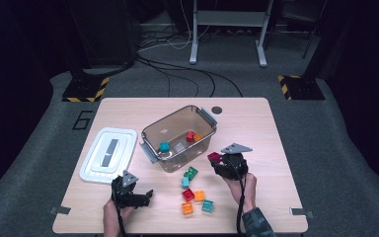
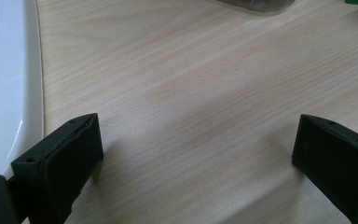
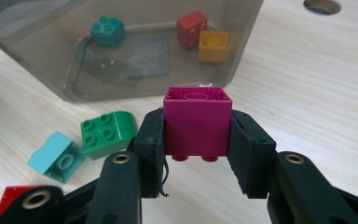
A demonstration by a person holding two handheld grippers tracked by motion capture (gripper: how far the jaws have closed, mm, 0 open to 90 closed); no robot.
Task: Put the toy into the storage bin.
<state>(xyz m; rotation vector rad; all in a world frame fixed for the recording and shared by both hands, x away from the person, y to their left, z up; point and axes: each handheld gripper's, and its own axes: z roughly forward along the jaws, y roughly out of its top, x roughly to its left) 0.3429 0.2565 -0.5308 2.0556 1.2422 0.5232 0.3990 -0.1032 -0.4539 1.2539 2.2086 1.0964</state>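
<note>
Left gripper (image 1: 145,194) sits low on the table (image 1: 256,123) in front of the lid (image 1: 108,154), jaws wide apart, nothing between them. Right gripper (image 3: 196,140) is clamped on a magenta brick (image 3: 196,123), studs facing the camera, held off the table just right of the bin (image 1: 177,140). Loose bricks (image 1: 195,195) lie in front of the bin. Inside it: teal (image 3: 107,30), red (image 3: 191,28), orange (image 3: 213,45) bricks.
</note>
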